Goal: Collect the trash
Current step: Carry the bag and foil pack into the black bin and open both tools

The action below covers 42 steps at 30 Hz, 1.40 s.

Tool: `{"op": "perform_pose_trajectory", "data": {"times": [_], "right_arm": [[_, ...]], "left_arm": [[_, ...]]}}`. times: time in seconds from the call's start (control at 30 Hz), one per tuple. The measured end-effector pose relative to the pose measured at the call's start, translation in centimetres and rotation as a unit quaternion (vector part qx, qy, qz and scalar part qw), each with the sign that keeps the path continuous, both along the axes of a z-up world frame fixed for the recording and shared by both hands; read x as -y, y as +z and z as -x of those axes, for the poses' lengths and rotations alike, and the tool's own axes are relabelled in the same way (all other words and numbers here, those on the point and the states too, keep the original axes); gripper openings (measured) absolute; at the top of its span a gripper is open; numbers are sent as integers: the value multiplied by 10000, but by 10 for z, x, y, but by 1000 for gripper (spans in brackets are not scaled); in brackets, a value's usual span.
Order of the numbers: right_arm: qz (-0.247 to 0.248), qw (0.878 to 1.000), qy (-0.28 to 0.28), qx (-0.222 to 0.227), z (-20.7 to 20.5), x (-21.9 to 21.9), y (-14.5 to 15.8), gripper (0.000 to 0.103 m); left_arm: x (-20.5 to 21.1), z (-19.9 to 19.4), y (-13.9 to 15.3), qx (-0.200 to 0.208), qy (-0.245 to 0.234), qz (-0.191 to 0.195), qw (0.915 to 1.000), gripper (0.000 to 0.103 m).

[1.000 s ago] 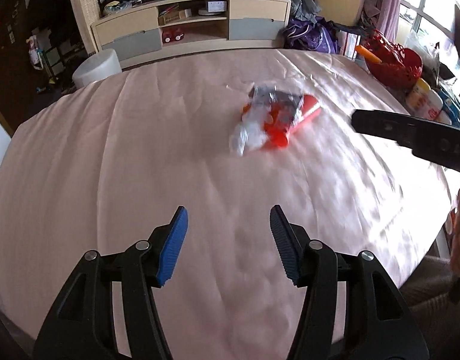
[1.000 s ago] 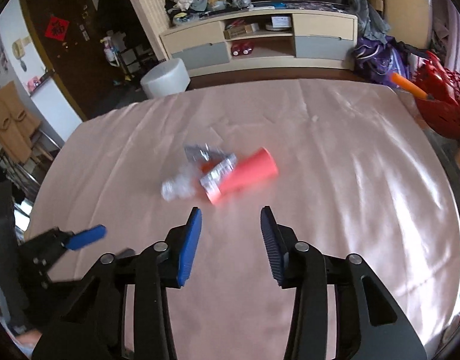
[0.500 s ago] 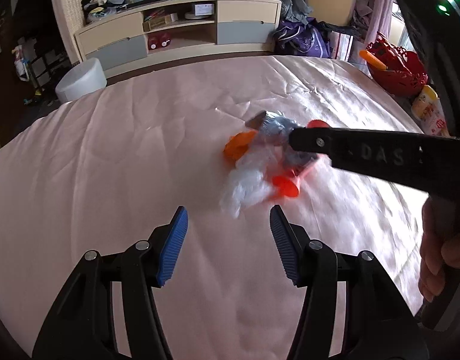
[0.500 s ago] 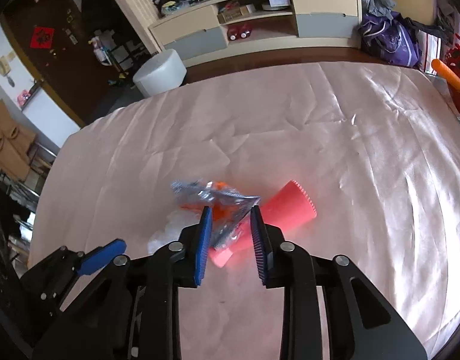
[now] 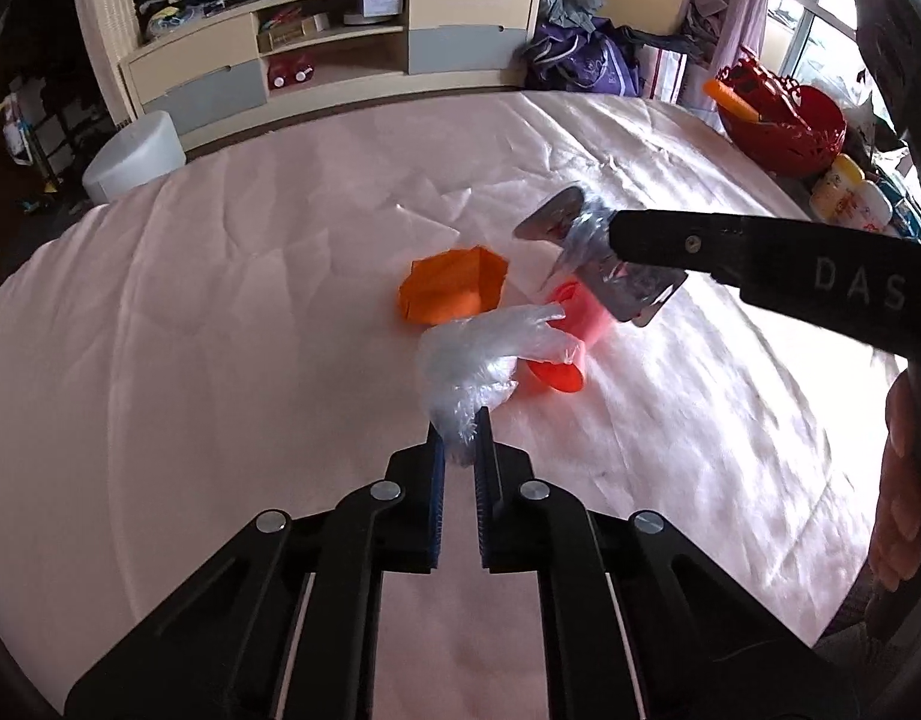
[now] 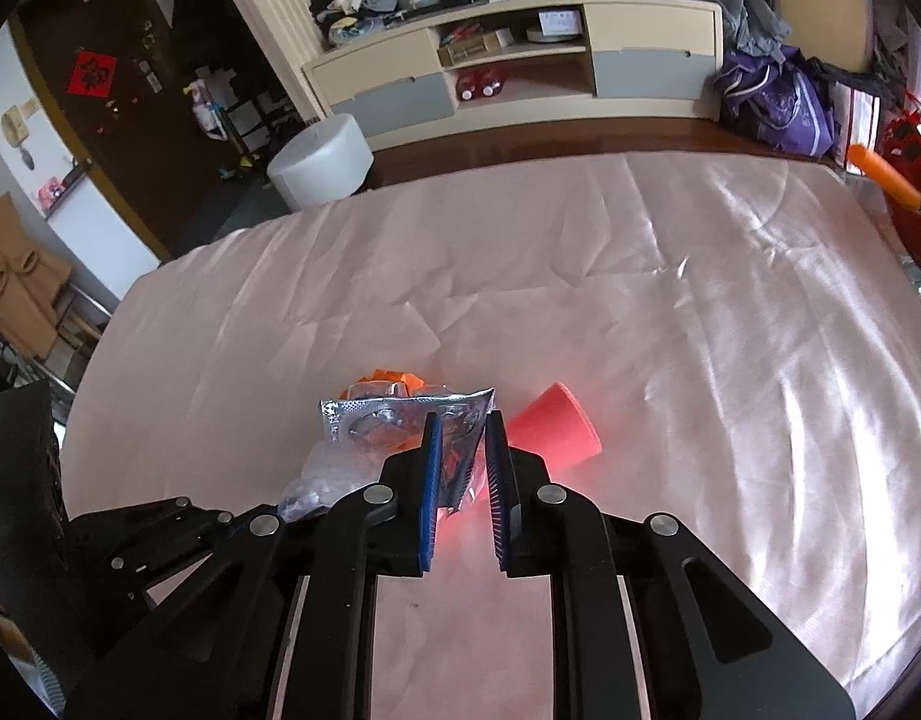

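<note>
Lying on the pink satin-covered counter (image 5: 220, 330), a crumpled clear plastic bag (image 5: 478, 360) was pinched at its near edge by the narrowed left gripper (image 5: 457, 456). A silver foil blister pack (image 6: 400, 420) was clamped by the right gripper (image 6: 463, 468), lifted over a tipped red plastic cup (image 6: 556, 426) and a crushed orange paper box (image 5: 454, 285).

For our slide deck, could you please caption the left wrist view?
Left tool pinching clear plastic wrap beside a red cup while the right tool lifts a foil wrapper.
</note>
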State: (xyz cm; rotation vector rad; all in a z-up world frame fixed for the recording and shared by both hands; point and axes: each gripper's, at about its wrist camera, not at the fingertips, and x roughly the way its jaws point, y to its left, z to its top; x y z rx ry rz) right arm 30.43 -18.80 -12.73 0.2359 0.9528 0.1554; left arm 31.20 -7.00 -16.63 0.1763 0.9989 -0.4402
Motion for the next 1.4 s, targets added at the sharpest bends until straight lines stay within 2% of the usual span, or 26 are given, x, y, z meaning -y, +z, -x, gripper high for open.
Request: {"op": "perform_pose_trajectory", "data": {"times": [0.23,0.43,0.7,0.8,1.03,1.2,1.4], "right_arm": [[256,9993,-85,269,37,5,36,16],[480,9978,-150,421,82,11,56,16],[857,9943,-144,610,154,10,73,16],[804,9946,-130,650,179,11,75,16],[849,9946,31,604,229,4,62,16],[917,9952,118,329,257,5,30,16],[664,9975,159,-192,277,6,-21,16]], "left_arm": [[-10,39,42,272,117,12,9996,6],[-16,93,74,463,263,-5,9986,6],[-21,160,94,549,325,234,9977,6],[-23,187,96,583,353,339,9971,6],[-24,236,75,380,350,489,9975,7],[-28,264,40,27,399,578,9975,7],[-28,289,-5,-454,386,513,9969,7]]}}
